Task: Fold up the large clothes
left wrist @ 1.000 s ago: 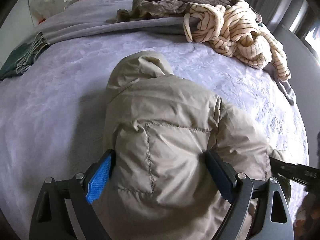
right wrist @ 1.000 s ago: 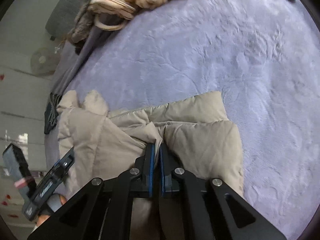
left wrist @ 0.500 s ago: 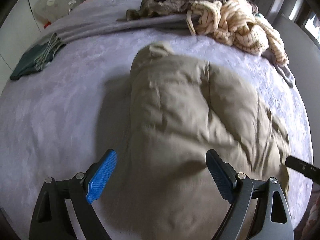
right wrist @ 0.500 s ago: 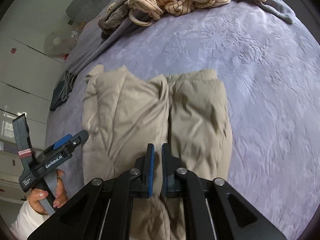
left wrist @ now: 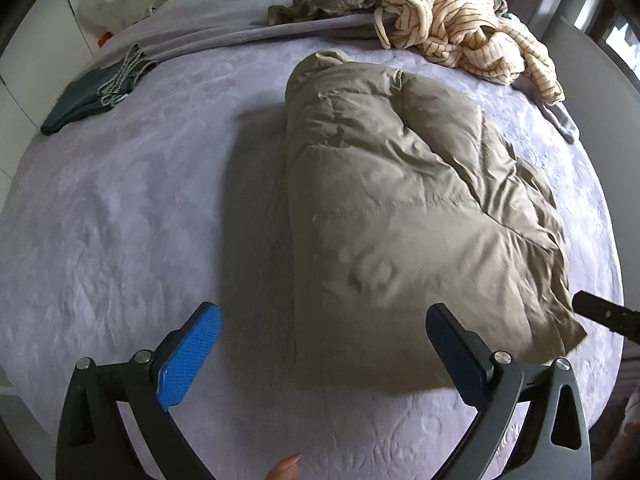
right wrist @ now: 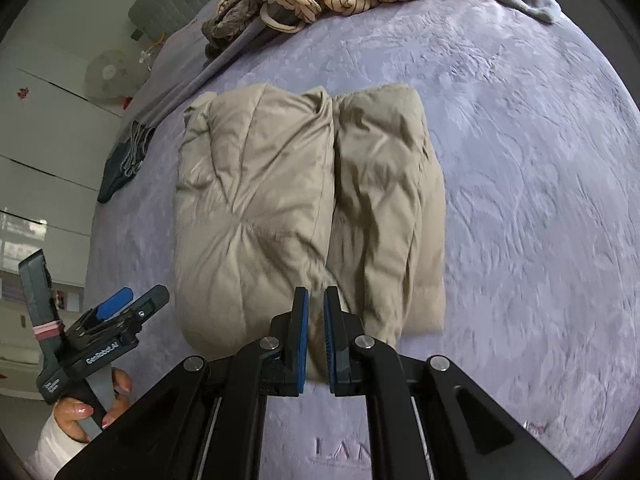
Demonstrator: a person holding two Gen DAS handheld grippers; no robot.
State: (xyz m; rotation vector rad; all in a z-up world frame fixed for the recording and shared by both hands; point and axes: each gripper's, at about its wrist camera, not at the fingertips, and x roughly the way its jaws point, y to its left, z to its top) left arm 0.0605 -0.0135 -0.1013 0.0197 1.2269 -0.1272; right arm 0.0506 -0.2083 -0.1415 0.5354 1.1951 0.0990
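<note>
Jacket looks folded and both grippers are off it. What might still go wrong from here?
The puffy jacket may spring open: its two folded halves bulge along the middle seam and nothing holds them. The striped garment lies close to its far end, so it could snag if the jacket is moved.

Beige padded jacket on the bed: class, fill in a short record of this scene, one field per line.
garment: beige padded jacket, folded into a bundle
surface: purple bedspread
left tool: open wide, jaws just opened further, nothing between them
right tool: nearly shut, not holding the jacket
other clothes: striped cream garment at the far edge; dark green folded item at left
</note>
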